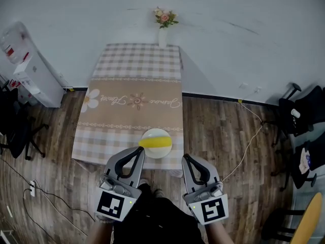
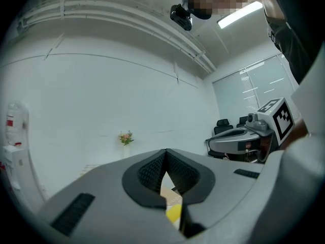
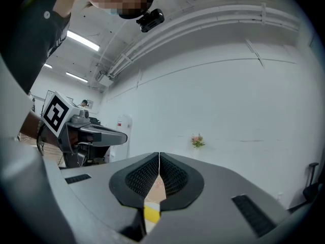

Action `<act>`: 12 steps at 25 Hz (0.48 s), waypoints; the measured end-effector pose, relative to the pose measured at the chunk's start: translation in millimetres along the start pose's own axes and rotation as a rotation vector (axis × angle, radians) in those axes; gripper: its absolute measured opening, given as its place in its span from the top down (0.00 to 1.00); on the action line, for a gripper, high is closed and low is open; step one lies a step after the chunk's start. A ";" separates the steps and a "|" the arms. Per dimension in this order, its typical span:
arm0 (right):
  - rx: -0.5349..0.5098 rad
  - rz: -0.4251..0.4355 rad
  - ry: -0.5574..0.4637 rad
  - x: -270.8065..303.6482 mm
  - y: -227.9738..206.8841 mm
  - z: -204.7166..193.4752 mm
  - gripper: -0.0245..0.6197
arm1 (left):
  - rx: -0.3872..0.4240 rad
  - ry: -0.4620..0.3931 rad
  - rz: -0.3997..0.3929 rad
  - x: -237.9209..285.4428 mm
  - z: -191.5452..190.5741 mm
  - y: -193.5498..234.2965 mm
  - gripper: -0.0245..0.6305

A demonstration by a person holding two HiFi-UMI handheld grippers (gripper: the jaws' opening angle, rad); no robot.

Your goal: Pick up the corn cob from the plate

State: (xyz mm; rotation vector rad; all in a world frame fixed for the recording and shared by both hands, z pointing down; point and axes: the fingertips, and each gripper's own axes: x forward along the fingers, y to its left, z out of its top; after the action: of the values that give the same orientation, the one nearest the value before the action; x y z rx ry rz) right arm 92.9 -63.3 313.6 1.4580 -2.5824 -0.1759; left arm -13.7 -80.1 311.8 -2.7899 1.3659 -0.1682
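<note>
We hold left tool & right tool at bottom center, both shut, empty. Yellow corn cob lies on white plate, mid-frame, near table edge.

Head view: bright, even indoor light; faint soft shadow right of tabletop on white wall; no glare; straight lines bow toward frame edges. 2 gripper views: heavy fisheye, black vignetted corners; strip light flares upper right, strip lights upper left; left tongs, right tongs near lens, soft.
</note>
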 end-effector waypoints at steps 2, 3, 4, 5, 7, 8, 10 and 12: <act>0.000 -0.003 0.008 7.8 -1.4 -1.0 0.90 | 0.003 0.005 -0.006 4.7 -1.1 6.7 0.94; 0.003 -0.007 0.014 11.5 -2.4 -1.9 0.90 | 0.004 0.006 -0.012 6.7 -1.5 9.6 0.94; 0.006 -0.012 0.018 15.2 -3.4 -2.7 0.90 | 0.006 0.007 -0.017 8.6 -2.2 12.4 0.94; 0.008 -0.017 0.020 18.8 -4.1 -3.1 0.90 | 0.007 0.010 -0.022 10.4 -3.3 15.3 0.94; 0.009 -0.025 0.021 25.3 -4.9 -3.2 0.90 | 0.011 0.019 -0.028 14.1 -6.5 21.2 0.94; 0.009 -0.029 0.020 28.1 -5.2 -3.2 0.90 | 0.012 0.021 -0.031 16.1 -7.7 23.9 0.94; 0.012 -0.038 0.020 32.8 -6.0 -4.2 0.90 | 0.012 0.023 -0.038 20.1 -9.3 28.6 0.94; 0.019 -0.047 0.026 37.0 -6.3 -6.2 0.90 | 0.009 0.027 -0.040 23.4 -11.1 33.4 0.94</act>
State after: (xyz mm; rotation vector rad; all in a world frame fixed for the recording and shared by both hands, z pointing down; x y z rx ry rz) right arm 80.7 -98.4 321.8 1.5179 -2.5382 -0.1375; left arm -26.9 -118.9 322.3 -2.8188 1.3119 -0.2134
